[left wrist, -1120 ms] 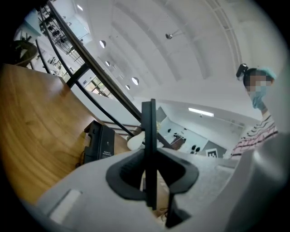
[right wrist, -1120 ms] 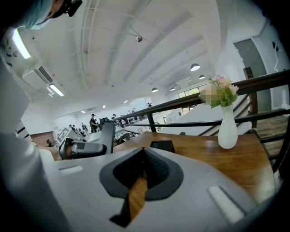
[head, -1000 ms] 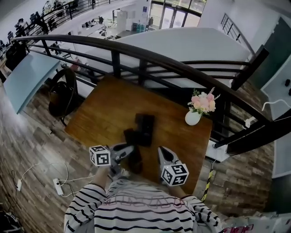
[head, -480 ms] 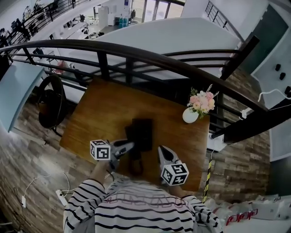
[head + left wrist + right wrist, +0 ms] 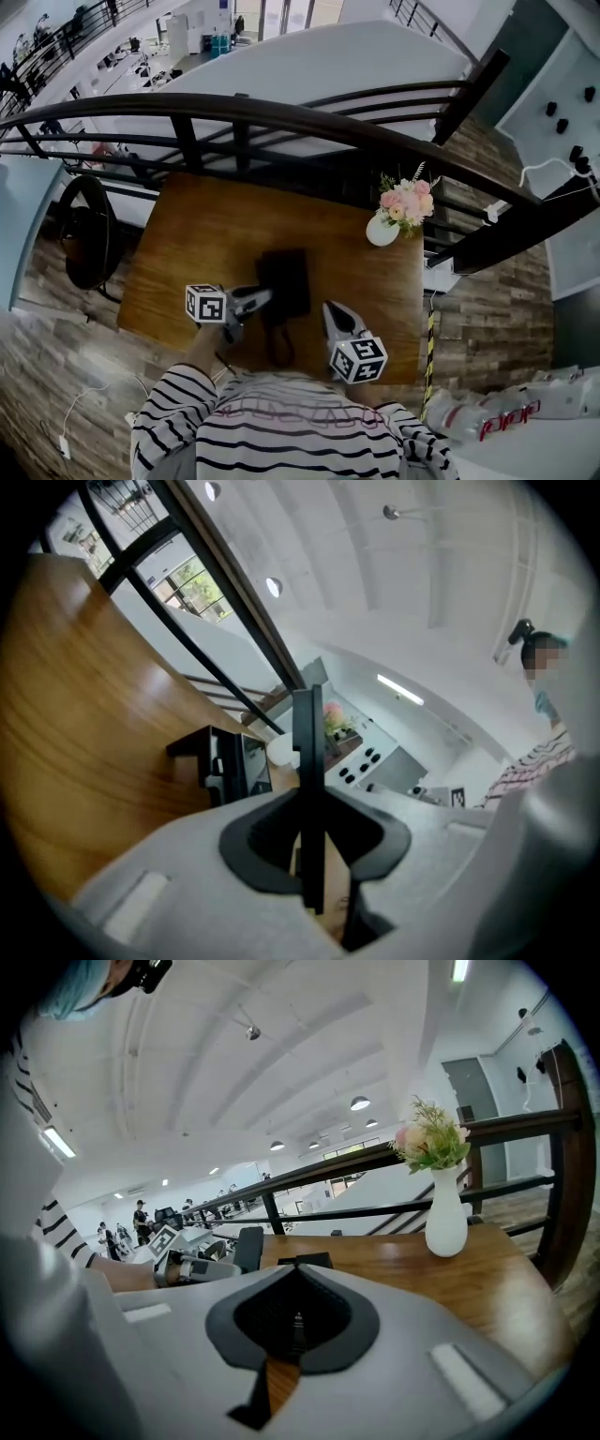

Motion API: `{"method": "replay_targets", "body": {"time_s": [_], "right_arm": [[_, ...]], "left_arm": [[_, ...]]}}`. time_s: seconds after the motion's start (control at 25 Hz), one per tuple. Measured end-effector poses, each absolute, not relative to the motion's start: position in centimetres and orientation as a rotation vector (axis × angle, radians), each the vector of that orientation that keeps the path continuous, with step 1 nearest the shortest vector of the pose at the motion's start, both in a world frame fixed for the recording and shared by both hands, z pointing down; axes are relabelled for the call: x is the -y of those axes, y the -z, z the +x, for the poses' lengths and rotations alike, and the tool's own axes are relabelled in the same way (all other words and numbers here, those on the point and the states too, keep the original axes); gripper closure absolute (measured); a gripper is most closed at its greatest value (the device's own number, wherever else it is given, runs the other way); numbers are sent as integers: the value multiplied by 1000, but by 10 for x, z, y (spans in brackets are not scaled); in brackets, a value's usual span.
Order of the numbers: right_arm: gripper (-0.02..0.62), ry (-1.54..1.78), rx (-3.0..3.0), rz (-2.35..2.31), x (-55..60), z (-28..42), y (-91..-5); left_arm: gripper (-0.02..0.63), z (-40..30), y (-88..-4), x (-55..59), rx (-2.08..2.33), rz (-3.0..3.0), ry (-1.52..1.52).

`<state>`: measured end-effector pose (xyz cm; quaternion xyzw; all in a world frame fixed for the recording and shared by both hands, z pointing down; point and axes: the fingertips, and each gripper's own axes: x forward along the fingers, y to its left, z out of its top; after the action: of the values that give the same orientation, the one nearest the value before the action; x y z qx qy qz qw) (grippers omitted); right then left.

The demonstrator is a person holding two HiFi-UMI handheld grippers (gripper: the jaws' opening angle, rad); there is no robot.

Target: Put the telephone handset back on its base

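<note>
Wooden table (image 5: 187,234) on a railed mezzanine, open office below. Nearest me: person in a striped top (image 5: 169,422), a gripper in each hand, both low at the near edge. Right gripper (image 5: 331,309): jaws pressed together, nothing in 'em. Left gripper (image 5: 262,296): same, jaws closed flat on each other, empty, tip pointing in at the phone. Between the two, a dark elongate shape on the wood, prob. the handset (image 5: 278,345), lying just in front of the telephone base (image 5: 286,277), touching or nearly; too dark to be sure. Farther right, white vase w/ pink flowers (image 5: 382,230), then the black railing (image 5: 281,117). Looks like the approach stage, nothing picked up yet. Next, I reckon: one gripper has to open, straddle the handset, close, lift it onto the cradle.
</note>
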<state>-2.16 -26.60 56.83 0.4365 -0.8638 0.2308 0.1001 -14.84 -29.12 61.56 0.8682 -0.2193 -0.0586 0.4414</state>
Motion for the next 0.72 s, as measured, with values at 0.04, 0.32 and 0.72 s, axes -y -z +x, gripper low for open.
{"method": "replay_targets", "body": {"time_s": [0.04, 0.32, 0.72], "right_arm": [[595, -684, 2549, 1300, 267, -22, -569], [595, -703, 2517, 1360, 271, -24, -576], [595, -720, 2480, 1410, 279, -27, -591]], "left_arm": [[529, -148, -619, 293, 534, 2152, 139], [529, -146, -645, 310, 479, 2112, 97], [529, -149, -669, 325, 437, 2077, 80]]}}
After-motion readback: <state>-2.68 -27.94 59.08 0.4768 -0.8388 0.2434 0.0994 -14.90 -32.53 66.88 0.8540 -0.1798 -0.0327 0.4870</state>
